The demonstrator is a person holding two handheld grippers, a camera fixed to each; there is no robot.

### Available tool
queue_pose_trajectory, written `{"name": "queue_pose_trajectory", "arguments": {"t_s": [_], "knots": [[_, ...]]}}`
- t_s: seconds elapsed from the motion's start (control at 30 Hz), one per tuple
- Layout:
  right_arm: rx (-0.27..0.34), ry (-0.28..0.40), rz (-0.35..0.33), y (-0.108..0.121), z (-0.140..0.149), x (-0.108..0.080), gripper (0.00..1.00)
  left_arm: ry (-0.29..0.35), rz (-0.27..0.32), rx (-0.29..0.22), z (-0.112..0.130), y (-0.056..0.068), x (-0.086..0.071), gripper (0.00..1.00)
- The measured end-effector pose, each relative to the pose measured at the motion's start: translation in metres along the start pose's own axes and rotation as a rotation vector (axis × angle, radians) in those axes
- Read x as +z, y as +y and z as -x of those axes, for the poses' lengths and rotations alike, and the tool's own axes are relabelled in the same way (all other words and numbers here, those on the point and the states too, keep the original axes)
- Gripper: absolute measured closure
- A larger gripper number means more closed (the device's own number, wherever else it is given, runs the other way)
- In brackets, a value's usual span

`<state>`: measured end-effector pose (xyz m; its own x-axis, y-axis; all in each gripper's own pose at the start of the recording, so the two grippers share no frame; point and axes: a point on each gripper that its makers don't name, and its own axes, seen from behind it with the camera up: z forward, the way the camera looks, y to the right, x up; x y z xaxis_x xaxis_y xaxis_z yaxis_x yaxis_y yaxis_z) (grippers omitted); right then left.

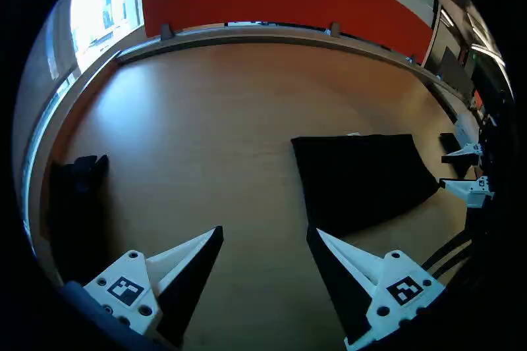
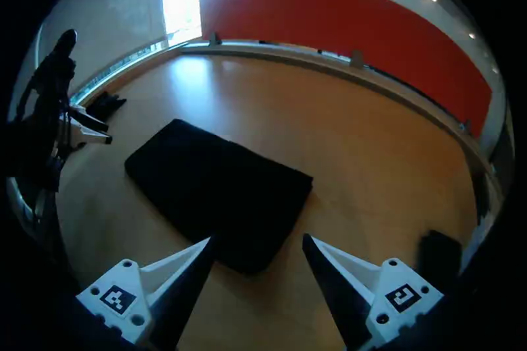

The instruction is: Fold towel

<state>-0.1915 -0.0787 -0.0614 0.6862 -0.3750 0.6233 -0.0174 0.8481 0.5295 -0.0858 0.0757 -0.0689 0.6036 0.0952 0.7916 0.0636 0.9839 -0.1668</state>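
- Left gripper (image 1: 263,229): jaws wide apart with nothing between them, bare table (image 1: 217,127) below. It hangs clear of the towel (image 1: 359,180), which lies ahead to its right.
- Right gripper (image 2: 259,239): also spread wide and empty. The towel's near edge lies just ahead between its tips; I cannot tell whether they touch.
- Towel: black, matte and soft-edged, lying flat as a neat rectangle with rounded corners. Its rim looks thick, so it seems doubled already. It sits mid-table, between the two grippers.
- Step, as I judge it: between folds, or finished, with no grasp in hand. A further fold would call for each gripper to pinch a corner of one short edge, lift low and carry it over to the opposite edge.
- Table: smooth pale wood with a sheen, which may let the cloth slide.
- Left edge: a small dark object (image 1: 76,180).
- Far: a raised rim, then a flat orange-red panel (image 2: 342,22).
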Motion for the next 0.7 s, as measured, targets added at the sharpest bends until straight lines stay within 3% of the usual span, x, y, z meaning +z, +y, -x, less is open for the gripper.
{"name": "queue_pose_trajectory", "arguments": {"t_s": [0.33, 0.7], "knots": [[-0.138, -0.075, -0.040, 0.003, 0.020, 0.001, 0.13, -0.005, -0.043, -0.035, 0.021, -0.018, -0.026, 0.06], [-0.176, -0.131, -0.088, -0.001, 0.033, 0.005, 0.42, -0.012, -0.068, -0.081, 0.039, -0.030, -0.043, 0.06]]}}
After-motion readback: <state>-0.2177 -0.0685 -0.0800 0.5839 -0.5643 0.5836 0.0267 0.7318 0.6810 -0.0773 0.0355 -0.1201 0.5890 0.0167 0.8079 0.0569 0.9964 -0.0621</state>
